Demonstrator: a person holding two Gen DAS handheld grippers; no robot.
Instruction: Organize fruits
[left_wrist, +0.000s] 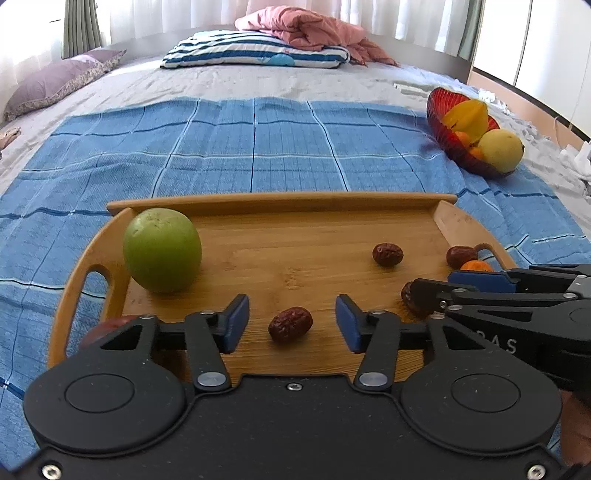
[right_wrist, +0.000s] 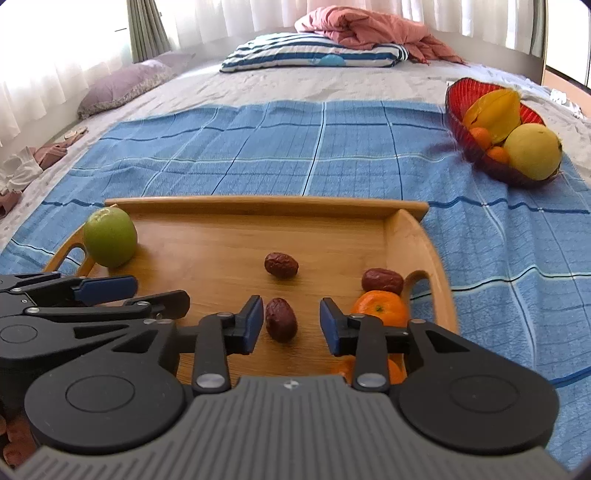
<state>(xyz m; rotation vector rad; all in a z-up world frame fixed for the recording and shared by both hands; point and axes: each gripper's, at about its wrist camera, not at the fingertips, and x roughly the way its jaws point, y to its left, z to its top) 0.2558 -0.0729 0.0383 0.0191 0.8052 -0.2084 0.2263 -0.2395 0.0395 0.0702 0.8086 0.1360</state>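
Observation:
A wooden tray (left_wrist: 277, 202) lies on a blue checked cloth. My left gripper (left_wrist: 291, 322) stands open over its near edge, and a wrinkled red date (left_wrist: 290, 324) lies between the pads, touching neither. My right gripper (right_wrist: 292, 323) is open too, around another date (right_wrist: 281, 319) that sits close to its left pad. A green round fruit (left_wrist: 162, 249) stands at the tray's left end. Two more dates (right_wrist: 281, 264) (right_wrist: 382, 280) and a tangerine (right_wrist: 380, 308) lie to the right. A second tangerine (right_wrist: 393, 369) is partly hidden under the right gripper.
A red glass bowl (right_wrist: 458, 96) at the far right of the cloth (left_wrist: 258, 147) holds a starfruit (right_wrist: 495, 110), a yellow round fruit (right_wrist: 532, 151) and small oranges. At the head of the bed are a striped pillow (left_wrist: 258, 50), a pink quilt (left_wrist: 310, 29) and a purple pillow (left_wrist: 51, 83).

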